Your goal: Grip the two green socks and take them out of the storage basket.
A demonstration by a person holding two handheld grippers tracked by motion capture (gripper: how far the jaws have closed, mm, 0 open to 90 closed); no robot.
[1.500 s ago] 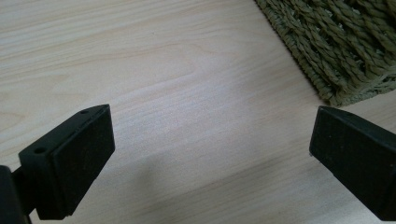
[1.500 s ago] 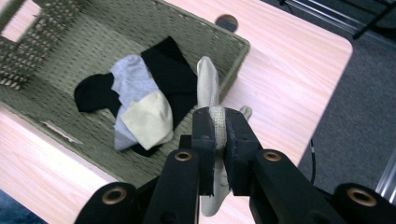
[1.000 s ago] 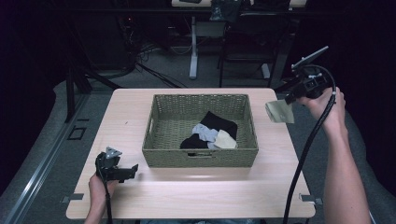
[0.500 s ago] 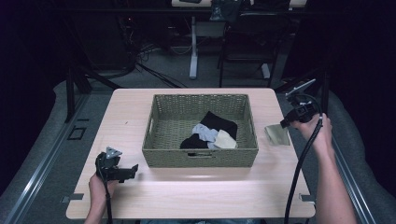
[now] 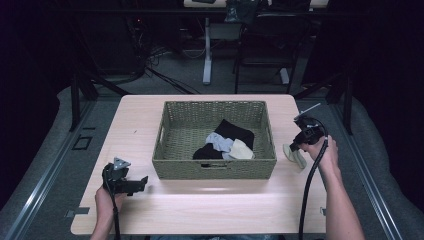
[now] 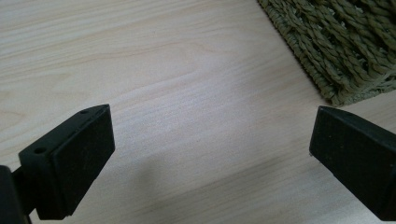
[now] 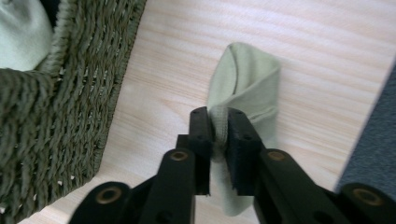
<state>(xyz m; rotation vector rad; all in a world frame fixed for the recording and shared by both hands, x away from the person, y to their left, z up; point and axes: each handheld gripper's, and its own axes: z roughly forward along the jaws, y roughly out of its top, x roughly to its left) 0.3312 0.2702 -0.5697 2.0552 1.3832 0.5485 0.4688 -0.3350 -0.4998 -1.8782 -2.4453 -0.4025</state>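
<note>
A pale green sock (image 5: 296, 155) lies on the table right of the woven basket (image 5: 215, 166), its toe end flat on the wood. My right gripper (image 5: 294, 146) points down at it. In the right gripper view the sock (image 7: 247, 79) has its cuff pinched between the jaws of that gripper (image 7: 219, 126), which have just been opening a little. The basket holds a black sock (image 5: 235, 131), a grey-blue one (image 5: 219, 142) and a cream one (image 5: 242, 150). My left gripper (image 5: 144, 181) rests open on the table near the basket's front left corner, with nothing between its jaws (image 6: 210, 149).
The basket wall (image 7: 70, 93) stands close to the left of the green sock. The table's right edge (image 5: 320, 150) is just beyond the right hand. A basket corner (image 6: 355, 51) lies ahead of the left gripper. Chairs and desk legs stand behind the table.
The right hand has come down with the green sock from above the table's right edge, so the sock now lies on the tabletop beside the basket. The left hand has not moved.
</note>
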